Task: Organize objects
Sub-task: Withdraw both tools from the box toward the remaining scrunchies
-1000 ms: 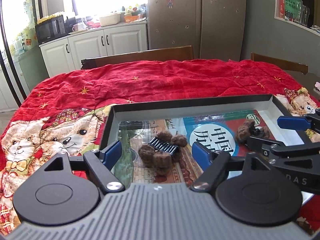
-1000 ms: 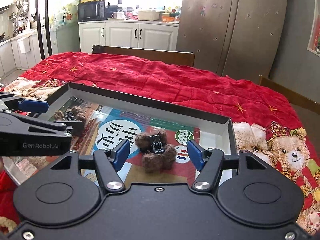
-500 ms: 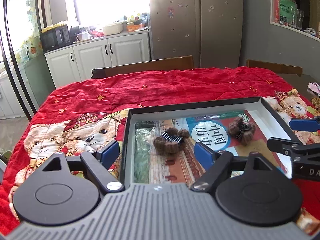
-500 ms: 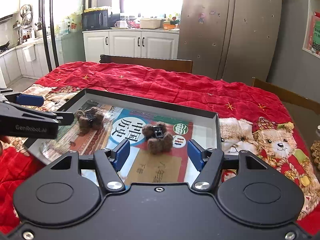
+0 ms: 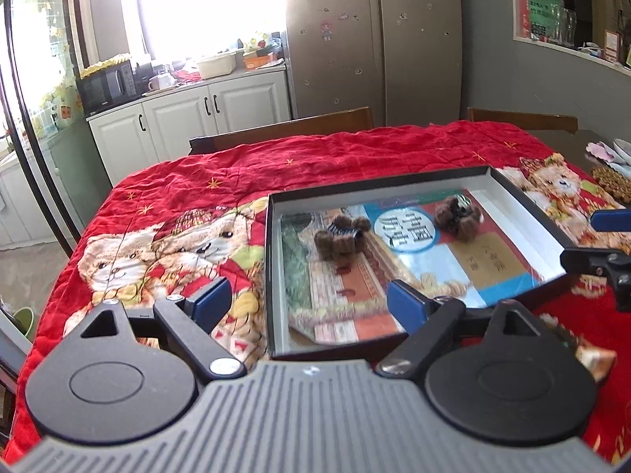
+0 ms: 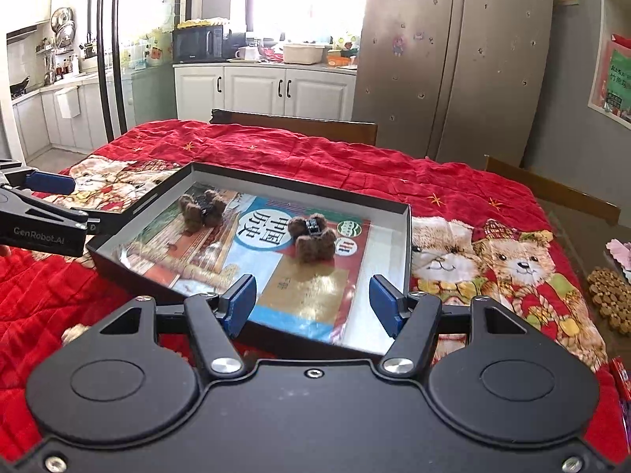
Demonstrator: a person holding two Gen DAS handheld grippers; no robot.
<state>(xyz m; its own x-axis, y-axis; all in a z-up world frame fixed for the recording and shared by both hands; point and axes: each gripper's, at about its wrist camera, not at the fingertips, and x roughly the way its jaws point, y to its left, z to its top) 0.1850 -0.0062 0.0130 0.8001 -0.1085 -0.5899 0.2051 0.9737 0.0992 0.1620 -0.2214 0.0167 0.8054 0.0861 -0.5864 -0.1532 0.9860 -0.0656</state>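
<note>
Clips are the objects being organized: two fuzzy brown hair clips lie inside a shallow black tray [image 5: 272,276] on a red quilt [image 5: 335,157], on top of a glossy book [image 5: 394,276] that lines the tray floor. In the left wrist view the left clip [image 5: 341,236] is seen at about 12 o'clock from the left gripper [image 5: 307,301], and the right clip [image 5: 457,215] at about 1 o'clock, the two well apart. The left gripper's jaws have just been opening and are spread wide, with nothing between the pads; only quilt and the tray's near corner show in the gap. In the right wrist view the left clip [image 6: 201,207] sits at 11 o'clock and the right clip [image 6: 311,236] at 12 o'clock from the right gripper [image 6: 311,305], whose jaws are held partly open and empty over the tray's near edge [image 6: 252,331]. Both clips appear placed, so the step in hand is judged to be a withdrawal. It would be done well if both grippers were drawn back clear of the tray wall, so that the tray is not nudged and the clips are not dragged across the slick cover. Both grippers are pointed forward and tilted moderately downward, side by side, the right one's tips visible at 3 o'clock in the left view.
</note>
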